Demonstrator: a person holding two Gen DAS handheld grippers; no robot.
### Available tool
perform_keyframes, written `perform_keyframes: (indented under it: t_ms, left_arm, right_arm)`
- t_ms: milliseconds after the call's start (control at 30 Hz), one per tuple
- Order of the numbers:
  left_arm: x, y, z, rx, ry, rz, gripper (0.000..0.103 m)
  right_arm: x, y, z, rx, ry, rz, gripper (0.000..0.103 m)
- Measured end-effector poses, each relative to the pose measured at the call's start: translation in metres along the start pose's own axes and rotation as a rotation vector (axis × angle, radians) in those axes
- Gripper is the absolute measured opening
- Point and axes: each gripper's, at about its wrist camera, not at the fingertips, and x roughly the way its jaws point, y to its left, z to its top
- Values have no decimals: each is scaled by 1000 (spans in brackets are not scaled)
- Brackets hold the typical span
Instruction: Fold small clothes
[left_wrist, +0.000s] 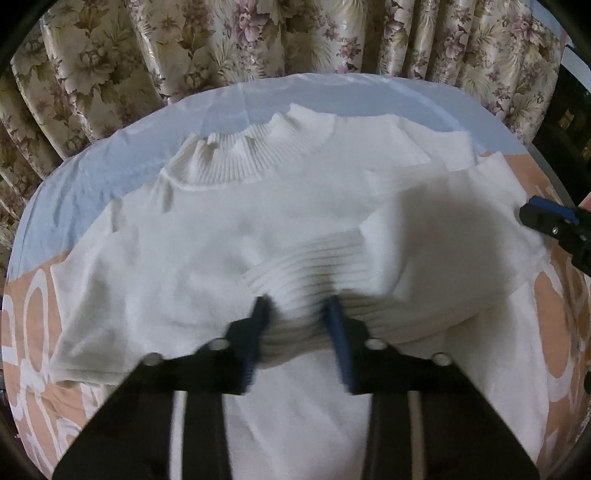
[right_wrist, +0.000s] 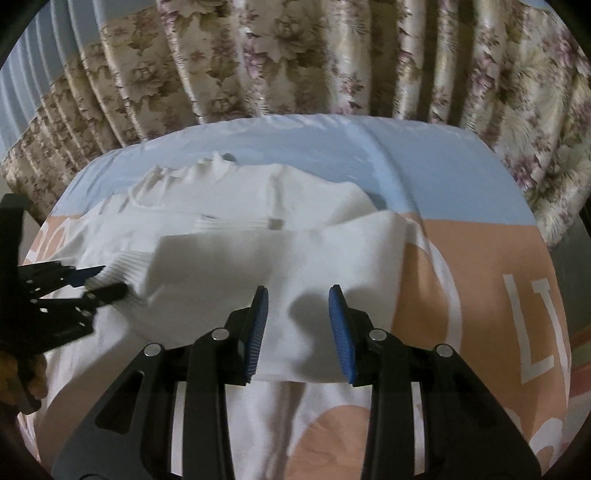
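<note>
A white sweater (left_wrist: 207, 251) is spread over a peach-and-blue sheet (left_wrist: 74, 192), its ribbed collar (left_wrist: 236, 158) at twelve o'clock. A ribbed cuff (left_wrist: 314, 266) is flanked by the left gripper (left_wrist: 297, 314) – jaws parted. The right gripper (left_wrist: 554, 225) is seen at three o'clock, floral curtains (left_wrist: 221, 44) behind.

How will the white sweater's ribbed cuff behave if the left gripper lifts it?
Likely floppy: the sweater lies creased and draped over the bed sheet. The ribbed cuff bunches between the left gripper fingers, so it should stretch and sag. Probably light, trailing its sleeve.
</note>
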Motion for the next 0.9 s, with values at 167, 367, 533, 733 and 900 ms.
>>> perform_keyframes:
  t_ms: [167, 367, 533, 733, 900]
  left_arm:
    - [-6, -2, 2, 17, -19, -9, 16]
    - [-35, 0, 10, 16, -110, -10, 16]
    - [-44, 28, 21, 36, -153, 105, 16]
    - [-35, 85, 5, -34, -98, 168, 16]
    - [-21, 113, -14, -94, -65, 180, 16]
  right_arm:
    - [2, -14, -2, 38, 10, -12, 37]
    - [-1, -18, 3, 47, -2, -30, 52]
    - [4, -14, 8, 42, 10, -30, 54]
    - [24, 3, 14, 3, 52, -14, 54]
    - [41, 12, 25, 14, 75, 29, 54]
